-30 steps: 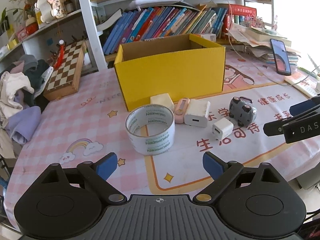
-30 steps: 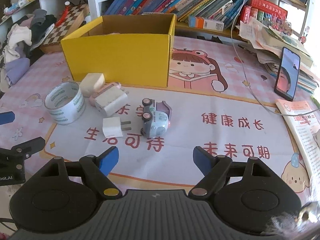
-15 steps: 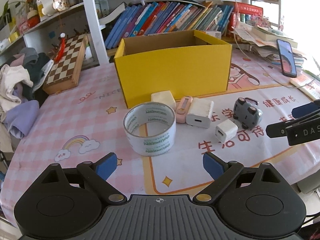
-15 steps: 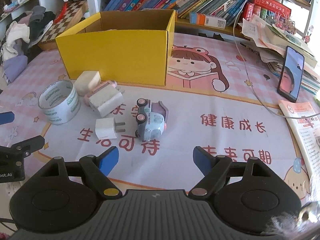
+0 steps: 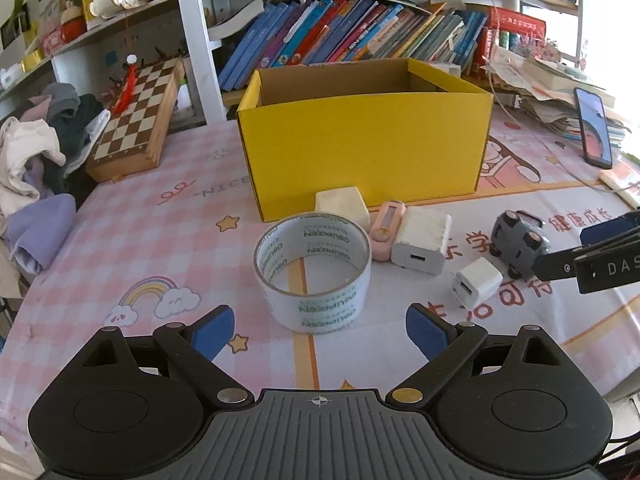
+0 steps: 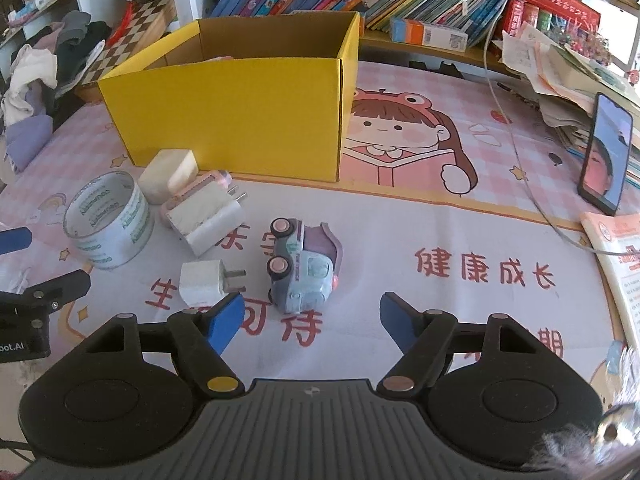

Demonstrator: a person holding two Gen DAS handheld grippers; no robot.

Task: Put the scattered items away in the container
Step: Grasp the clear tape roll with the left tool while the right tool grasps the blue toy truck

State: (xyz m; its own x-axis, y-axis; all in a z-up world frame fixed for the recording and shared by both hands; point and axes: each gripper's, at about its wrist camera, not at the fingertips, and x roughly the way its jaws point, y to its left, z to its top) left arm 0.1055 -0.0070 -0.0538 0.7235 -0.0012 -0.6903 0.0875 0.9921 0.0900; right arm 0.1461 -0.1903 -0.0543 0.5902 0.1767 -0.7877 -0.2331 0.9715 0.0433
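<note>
**Left wrist view: two open grippers facing a cluster of small things in front of a yellow box**

Left wrist camera shows the left gripper (image 5: 319, 330) with its blue fingers spread wide and holding nothing, lined up on a roll of tape (image 5: 313, 271) that stands just ahead on the tablecloth (image 5: 120, 248). Behind the tape sit a cream block (image 5: 341, 205), a pink case (image 5: 387, 229), a large white charger (image 5: 422, 243) and a small white plug (image 5: 476, 282), all near the front wall of the yellow box (image 5: 368, 148).

Right wrist camera shows the right gripper (image 6: 311, 320), likewise wide open and empty, pointed at a toy car (image 6: 301, 266) lying on its side.

To do this step well, I judge each gripper should take its nearest item alone: the left closing across the tape's wall, the right closing across the car's body (not its wheels, which may roll). Lift clear of the box's rim before letting go.

Most of the box floor is hidden by the front wall; a pale shape shows inside from the right, too little to identify. The right gripper is cut off at the edge of the left view. The pink case is half covered by the charger.
</note>
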